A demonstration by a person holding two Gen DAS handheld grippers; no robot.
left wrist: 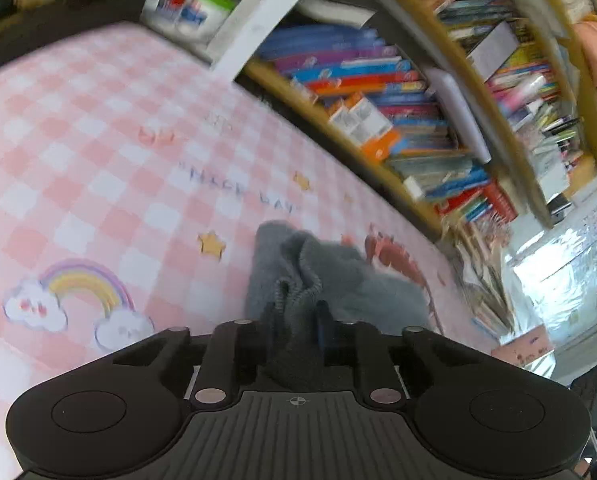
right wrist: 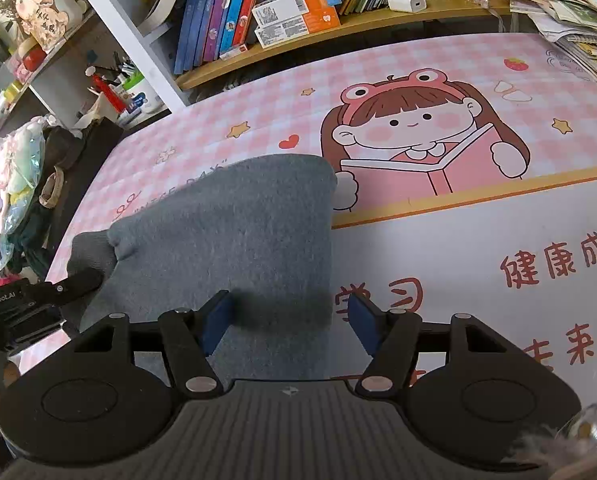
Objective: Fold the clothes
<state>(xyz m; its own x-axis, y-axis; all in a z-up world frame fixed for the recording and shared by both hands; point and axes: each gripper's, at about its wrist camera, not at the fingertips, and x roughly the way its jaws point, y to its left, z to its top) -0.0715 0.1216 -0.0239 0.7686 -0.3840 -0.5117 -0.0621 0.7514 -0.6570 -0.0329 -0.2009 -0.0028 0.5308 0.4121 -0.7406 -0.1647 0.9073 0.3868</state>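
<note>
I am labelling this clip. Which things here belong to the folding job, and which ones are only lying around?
Job: grey garment; left gripper, shut on it; right gripper, open.

Lying about: books; orange box; white charger; pen cup; paper pile.

"GenRobot.AI" on left gripper (right wrist: 78, 282); "健康成" on mat (right wrist: 458, 240)

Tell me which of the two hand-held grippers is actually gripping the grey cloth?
The left hand-held gripper: its fingers are pinched shut on a bunched corner of the grey knitted cloth. The right hand-held gripper hangs open above the cloth, holding nothing.
</note>
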